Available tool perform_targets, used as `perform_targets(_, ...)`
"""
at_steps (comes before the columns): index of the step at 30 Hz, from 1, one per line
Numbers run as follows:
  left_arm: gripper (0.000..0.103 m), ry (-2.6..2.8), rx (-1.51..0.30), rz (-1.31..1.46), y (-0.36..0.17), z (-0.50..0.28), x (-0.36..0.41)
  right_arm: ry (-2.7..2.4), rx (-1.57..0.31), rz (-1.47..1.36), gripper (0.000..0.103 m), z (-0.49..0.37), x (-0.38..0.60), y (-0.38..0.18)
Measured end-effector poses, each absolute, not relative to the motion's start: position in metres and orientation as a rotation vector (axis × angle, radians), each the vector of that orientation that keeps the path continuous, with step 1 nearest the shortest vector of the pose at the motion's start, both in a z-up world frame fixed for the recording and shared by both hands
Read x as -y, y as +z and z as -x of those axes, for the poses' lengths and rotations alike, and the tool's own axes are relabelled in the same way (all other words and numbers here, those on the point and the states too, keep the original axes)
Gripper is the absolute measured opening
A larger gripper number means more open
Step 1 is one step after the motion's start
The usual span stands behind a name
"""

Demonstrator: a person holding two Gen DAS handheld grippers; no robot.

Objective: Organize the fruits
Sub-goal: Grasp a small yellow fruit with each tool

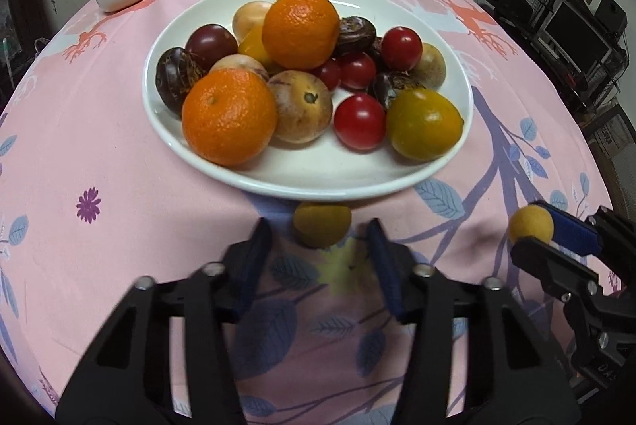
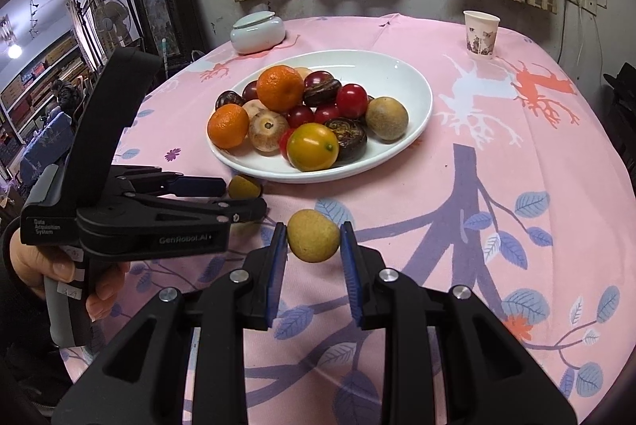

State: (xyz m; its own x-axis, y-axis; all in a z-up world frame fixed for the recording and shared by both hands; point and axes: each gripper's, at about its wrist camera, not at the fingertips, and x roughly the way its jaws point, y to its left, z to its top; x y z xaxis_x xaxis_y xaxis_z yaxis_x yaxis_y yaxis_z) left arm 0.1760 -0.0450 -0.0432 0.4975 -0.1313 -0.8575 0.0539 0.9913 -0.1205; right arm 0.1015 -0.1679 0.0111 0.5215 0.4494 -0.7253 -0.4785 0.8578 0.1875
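Right wrist view, your right hand-held gripper (image 2: 313,241) clamps a yellow fruit (image 2: 313,235), left hand-held gripper (image 1: 320,236) spread apart, loose fruit (image 1: 322,224) just ahead, left view alone shows its gap.

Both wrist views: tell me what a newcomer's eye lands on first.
The white plate mid-table, heaped with fruit and topped by a bright orange. Then the right gripper holding a small tan fruit near the plate's front edge, while the left gripper stands open around another small fruit lying on the pink tablecloth.

Glossy white plate (image 1: 318,182) (ceramic, it seems); matt pink tablecloth (image 1: 119,154); paper cup (image 2: 481,33).
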Motion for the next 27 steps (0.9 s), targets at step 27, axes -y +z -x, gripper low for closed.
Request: perform_targets(27, 0.028, -0.205, -0.888, 0.058, 0.019, -0.114, 0.008, 0.568, -0.795, 0.021, 0.028, -0.090, 0.164, 0.038)
